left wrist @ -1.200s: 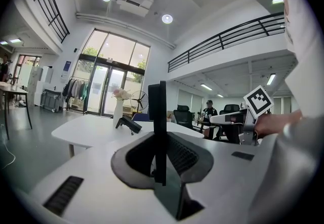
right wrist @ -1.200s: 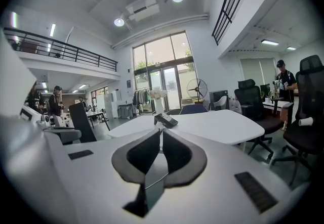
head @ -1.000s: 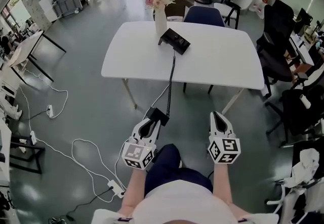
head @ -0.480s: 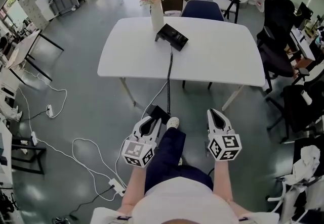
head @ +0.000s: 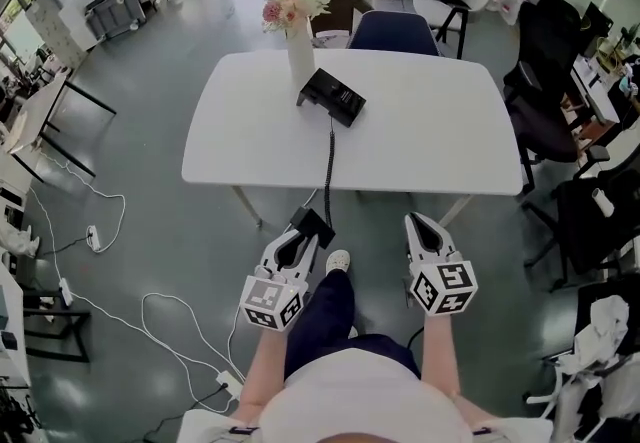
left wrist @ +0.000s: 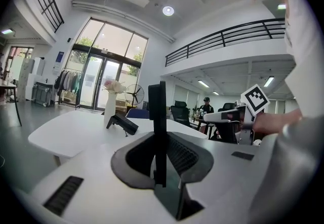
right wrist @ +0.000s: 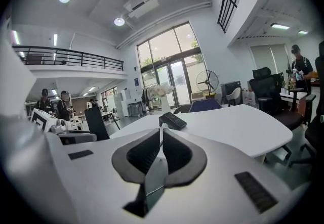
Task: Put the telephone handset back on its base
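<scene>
your left tongs (head: 296, 249) are clamped on the handset (head: 313, 225). in the left gripper view it stands on edge between the jaws, a thin black slab pinched across its flat sides. your right tongs (head: 420, 228) have the jaws together with nothing between them, held level with the left and just in front of your body.

the handset is off the table (head: 430, 131), out in the air ahead of your knees. its coiled cord (head: 330, 161) runs up over the near table edge to the base (head: 331, 96). the base sits toward the far left of the table, just beside a white vase (head: 300, 56) of flowers.

expect the handset to be light, stiff and smooth plastic, so it may twist in a narrow pinch. the cord will likely pull on it as you move. a hold across the middle bar, not on either end, should keep it level for seating. the base is well apart from you, so you need to step closer first, and keep clear of the vase.
</scene>
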Action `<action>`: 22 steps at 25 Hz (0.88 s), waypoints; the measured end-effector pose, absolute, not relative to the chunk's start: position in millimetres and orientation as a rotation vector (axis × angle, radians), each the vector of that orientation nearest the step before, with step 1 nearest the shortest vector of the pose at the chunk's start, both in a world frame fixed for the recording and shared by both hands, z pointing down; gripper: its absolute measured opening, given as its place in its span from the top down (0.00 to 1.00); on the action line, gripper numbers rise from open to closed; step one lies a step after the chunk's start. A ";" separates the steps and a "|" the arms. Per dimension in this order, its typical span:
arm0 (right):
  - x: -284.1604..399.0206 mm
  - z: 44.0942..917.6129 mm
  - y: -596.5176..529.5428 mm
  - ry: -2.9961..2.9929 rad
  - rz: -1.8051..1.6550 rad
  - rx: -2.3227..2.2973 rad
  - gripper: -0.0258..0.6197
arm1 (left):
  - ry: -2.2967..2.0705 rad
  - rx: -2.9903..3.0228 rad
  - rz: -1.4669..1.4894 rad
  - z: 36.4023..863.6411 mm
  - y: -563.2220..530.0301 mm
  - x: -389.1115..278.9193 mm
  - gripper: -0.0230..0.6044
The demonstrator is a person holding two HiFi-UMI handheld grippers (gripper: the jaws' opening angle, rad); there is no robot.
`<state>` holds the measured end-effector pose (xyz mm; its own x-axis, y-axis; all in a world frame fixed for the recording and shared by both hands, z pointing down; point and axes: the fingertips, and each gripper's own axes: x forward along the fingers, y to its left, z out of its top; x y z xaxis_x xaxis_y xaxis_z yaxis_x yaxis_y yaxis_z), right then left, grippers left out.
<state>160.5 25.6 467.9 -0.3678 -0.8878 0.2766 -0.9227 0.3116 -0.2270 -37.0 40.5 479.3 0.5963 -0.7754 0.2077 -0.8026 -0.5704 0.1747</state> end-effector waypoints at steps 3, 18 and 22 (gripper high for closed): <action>160.3 462.1 -3.6 -2.460 0.531 1.714 0.90 | -1.276 2.592 0.147 473.1 11.6 -35.1 0.84; 145.6 455.9 -100.7 -2.421 0.545 1.739 0.90 | -1.187 2.563 0.024 470.9 -100.2 -48.1 0.84; 142.0 456.2 -121.1 -2.427 0.536 1.729 0.90 | -1.186 2.567 0.014 472.2 -121.4 -49.0 0.84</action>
